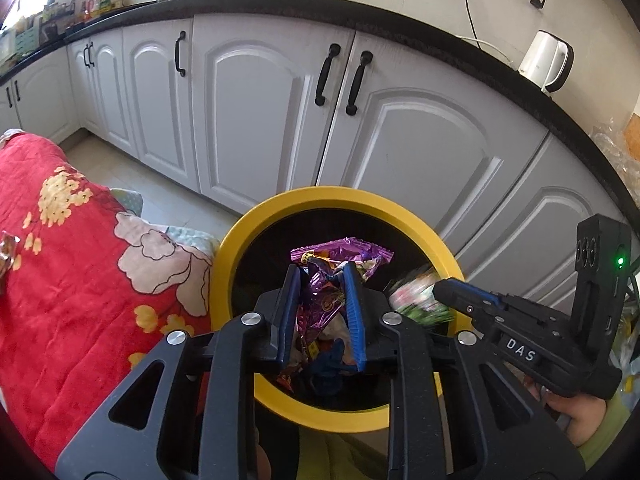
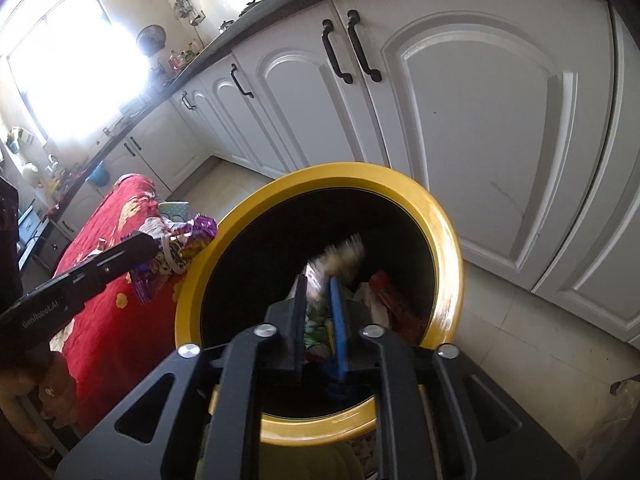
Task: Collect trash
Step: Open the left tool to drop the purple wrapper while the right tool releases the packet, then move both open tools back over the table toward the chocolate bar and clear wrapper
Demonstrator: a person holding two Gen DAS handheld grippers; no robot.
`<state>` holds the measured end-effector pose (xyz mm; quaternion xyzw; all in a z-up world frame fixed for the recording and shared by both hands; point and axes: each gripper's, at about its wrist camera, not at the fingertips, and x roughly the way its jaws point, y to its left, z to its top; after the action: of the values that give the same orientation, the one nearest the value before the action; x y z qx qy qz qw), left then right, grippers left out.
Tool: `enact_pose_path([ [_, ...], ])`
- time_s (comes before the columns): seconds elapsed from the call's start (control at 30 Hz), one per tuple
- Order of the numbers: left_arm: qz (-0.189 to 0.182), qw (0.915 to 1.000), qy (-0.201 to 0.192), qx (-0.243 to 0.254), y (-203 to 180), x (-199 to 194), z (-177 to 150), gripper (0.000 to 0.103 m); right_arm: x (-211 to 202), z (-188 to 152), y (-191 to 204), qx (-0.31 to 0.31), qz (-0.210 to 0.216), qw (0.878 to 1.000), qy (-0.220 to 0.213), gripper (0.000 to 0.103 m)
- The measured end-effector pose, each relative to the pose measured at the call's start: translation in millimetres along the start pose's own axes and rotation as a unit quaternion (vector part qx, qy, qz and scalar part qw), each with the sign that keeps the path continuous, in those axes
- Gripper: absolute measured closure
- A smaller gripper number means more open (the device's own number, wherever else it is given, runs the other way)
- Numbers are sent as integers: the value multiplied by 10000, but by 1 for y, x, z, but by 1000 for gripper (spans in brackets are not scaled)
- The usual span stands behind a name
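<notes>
My bin [image 1: 240, 236] has a bright yellow rim around a black inside. Over it, my left gripper [image 1: 322, 280] is black with blue pads, and between them sits a shiny purple wrapper [image 1: 340, 256] with orange and yellow print. My right gripper [image 2: 318, 284] is black too, one pad blue, with a blurred green-and-white wrapper [image 2: 340, 258] at its tips. Deep in the bin lies a red wrapper [image 2: 390, 292]. Left of the bin spreads a red blanket [image 1: 80, 280] patterned with yellow and pale pink flowers. Behind the bin, the cabinet doors [image 1: 256, 120] are white with black handles under a black countertop [image 1: 280, 4].
</notes>
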<state>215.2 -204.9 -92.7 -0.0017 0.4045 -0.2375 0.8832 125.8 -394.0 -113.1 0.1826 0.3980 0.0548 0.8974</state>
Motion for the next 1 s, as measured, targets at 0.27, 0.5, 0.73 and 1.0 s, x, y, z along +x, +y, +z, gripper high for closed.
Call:
enact_pose_path([
  [0.27,159,9998,-43,-61,7,-7,-4,39,-8,3,-1,61,-67,9998,-151,65],
  [0.5,476,9983,-314,-146,23,-32,-5,11,-14,8,17,-94,-19,9995,-308,51],
  [0.73,812,9940,-685,-258,42,-67,-5,11,-24,13,43,-313,89,9983,-492,37],
  [1.0,1156,9865,-1033,-524,71,-109,-9,11,-30,19,78,-609,247,9959,-628,30],
])
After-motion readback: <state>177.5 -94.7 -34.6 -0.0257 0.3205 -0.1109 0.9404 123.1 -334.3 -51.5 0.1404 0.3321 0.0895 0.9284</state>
